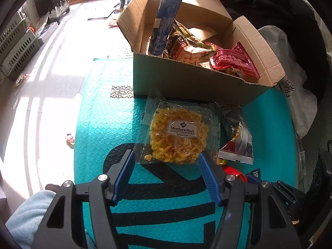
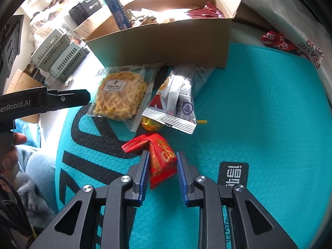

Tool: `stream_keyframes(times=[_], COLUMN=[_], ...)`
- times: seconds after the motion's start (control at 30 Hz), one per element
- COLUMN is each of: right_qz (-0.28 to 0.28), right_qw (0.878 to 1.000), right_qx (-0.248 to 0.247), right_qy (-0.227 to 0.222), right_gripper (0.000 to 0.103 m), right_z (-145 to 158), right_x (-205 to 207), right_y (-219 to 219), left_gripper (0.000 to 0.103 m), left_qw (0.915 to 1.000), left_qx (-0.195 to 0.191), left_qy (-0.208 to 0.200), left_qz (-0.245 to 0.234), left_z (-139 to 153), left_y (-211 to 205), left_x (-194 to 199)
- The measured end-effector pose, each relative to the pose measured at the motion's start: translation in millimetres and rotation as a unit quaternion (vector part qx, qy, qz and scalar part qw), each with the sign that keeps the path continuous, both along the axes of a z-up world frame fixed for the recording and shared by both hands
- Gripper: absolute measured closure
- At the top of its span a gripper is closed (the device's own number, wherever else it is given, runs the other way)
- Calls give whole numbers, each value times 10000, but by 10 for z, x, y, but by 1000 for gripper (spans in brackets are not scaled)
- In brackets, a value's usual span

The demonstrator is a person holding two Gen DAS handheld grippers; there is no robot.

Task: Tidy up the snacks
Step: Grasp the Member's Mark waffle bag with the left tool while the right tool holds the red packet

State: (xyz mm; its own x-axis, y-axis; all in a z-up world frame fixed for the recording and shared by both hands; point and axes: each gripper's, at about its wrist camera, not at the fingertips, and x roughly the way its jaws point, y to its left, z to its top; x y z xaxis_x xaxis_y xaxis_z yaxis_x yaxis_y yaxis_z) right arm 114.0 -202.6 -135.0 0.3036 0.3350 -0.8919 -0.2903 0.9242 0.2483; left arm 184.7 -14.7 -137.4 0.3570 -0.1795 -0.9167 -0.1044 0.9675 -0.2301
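Note:
A clear pack of yellow noodle snack (image 1: 178,134) lies on the teal mat (image 1: 103,124) in front of the cardboard box (image 1: 186,83). My left gripper (image 1: 167,152) stands open, with the pack's near edge between its fingertips. In the right wrist view my right gripper (image 2: 162,153) is shut on a red and gold packet (image 2: 160,164) low over the mat (image 2: 259,103). Just beyond it lie a gold-wrapped sweet (image 2: 151,124), a silver packet (image 2: 180,99) and the noodle pack (image 2: 120,95). The left gripper (image 2: 83,96) reaches in from the left beside that pack.
The open box (image 2: 166,45) holds a blue tube (image 1: 166,20), red packets (image 1: 234,62) and other bags. A white plastic bag (image 1: 290,103) and dark clothing lie to its right. Green crates (image 1: 16,47) stand on the floor at left. A black tag (image 2: 233,173) lies on the mat.

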Motion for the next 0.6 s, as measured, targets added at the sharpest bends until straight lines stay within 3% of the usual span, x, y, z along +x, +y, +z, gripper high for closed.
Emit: stream_keyframes(times=[0.2, 0.37, 0.43, 0.53, 0.6], right_qz=[-584, -649, -626, -605, -616], right_qw=[9982, 9979, 9980, 9981, 9981], right_qx=[-49, -36, -82, -87, -36], right_qy=[-84, 30, -1, -10, 22], right_gripper=[78, 78, 78, 78, 78], right_z=[51, -20, -11, -19, -45], right_x=[13, 34, 34, 42, 83], right_y=[-287, -358, -343, -298, -299], left_gripper=[41, 40, 13, 1, 0], left_qw=[9998, 9993, 9986, 9984, 9986], left_qx=[97, 279, 439, 242, 150], left_qy=[-131, 196, 191, 480, 501], left_qz=[-149, -183, -218, -171, -105], left_z=[-58, -317, -370, -535, -596], left_y=[-227, -332, -344, -300, -264], left_x=[207, 400, 427, 474, 487])
